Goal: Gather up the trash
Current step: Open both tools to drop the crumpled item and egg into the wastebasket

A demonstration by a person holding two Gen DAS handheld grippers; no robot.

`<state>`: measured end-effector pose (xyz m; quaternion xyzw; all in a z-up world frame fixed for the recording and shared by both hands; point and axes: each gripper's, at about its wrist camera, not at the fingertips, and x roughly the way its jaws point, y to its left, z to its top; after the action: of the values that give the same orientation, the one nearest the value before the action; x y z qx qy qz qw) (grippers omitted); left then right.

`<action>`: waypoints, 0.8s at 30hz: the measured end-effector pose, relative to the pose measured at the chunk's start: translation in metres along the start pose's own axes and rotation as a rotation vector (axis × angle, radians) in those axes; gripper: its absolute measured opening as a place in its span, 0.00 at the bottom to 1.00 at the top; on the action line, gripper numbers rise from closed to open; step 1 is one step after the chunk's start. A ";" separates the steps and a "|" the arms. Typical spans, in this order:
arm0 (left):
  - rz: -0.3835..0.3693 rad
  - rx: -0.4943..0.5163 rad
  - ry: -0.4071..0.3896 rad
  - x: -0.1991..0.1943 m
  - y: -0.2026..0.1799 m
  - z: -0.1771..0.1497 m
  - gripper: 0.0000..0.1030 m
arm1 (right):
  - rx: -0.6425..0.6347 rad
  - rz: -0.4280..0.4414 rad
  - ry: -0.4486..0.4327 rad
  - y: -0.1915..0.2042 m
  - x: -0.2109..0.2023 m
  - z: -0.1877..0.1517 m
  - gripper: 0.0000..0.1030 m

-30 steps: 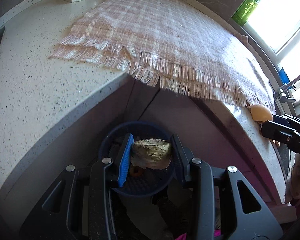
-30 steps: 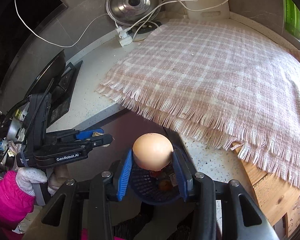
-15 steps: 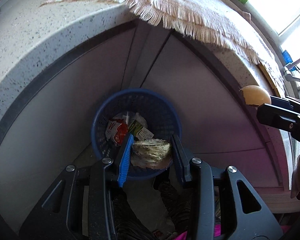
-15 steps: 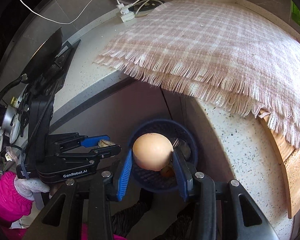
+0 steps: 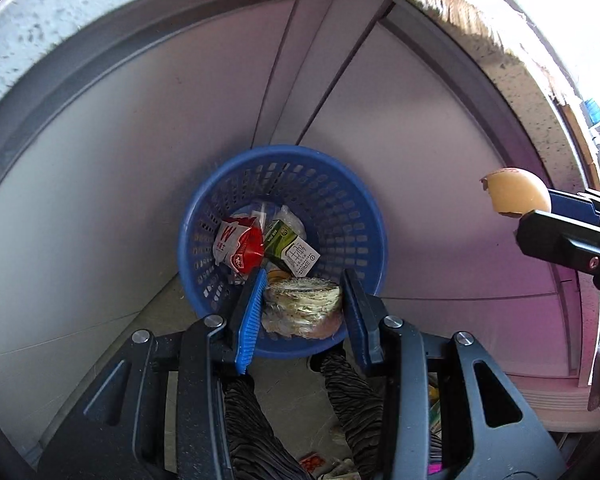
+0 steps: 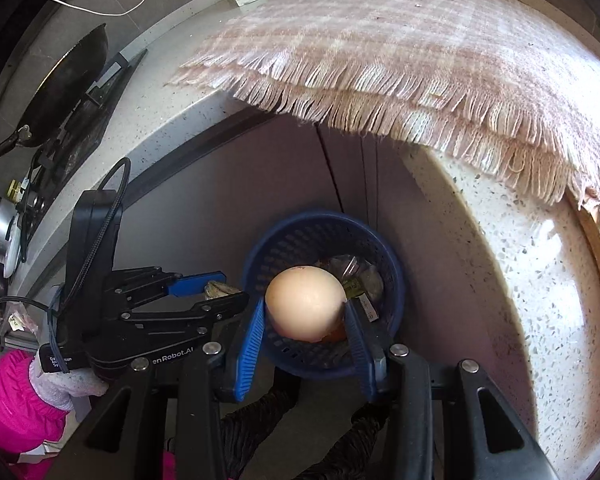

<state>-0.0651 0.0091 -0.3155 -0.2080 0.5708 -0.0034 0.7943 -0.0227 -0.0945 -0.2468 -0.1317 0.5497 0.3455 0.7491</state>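
Jaws above litter-filled blue basket (image 5: 364,216)

Basket (image 5: 356,204): we see blue plastic with a grid of small holes.
Eggshell (image 6: 305,302): we see pale tan.
Cloth (image 6: 400,52): we see pink and white checks with a pale fringe.
Countertop (image 6: 540,320): we see white with dark speckles.
Carton (image 5: 290,246): we see green and white.
Wrapper (image 5: 240,248): we see red and white.
Sleeve (image 6: 8,404): we see bright pink.
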 end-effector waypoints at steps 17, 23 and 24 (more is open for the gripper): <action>0.016 -0.006 0.000 0.012 0.004 0.011 0.37 | 0.016 -0.027 0.023 -0.008 0.024 0.010 0.42; 0.019 -0.008 -0.014 0.007 0.004 0.013 0.37 | 0.015 -0.036 0.023 -0.007 0.026 0.014 0.44; 0.023 -0.006 -0.014 0.007 0.004 0.013 0.37 | 0.017 -0.035 0.023 -0.006 0.026 0.015 0.44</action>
<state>-0.0514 0.0150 -0.3198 -0.2039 0.5674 0.0090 0.7978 -0.0034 -0.0804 -0.2660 -0.1391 0.5587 0.3261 0.7498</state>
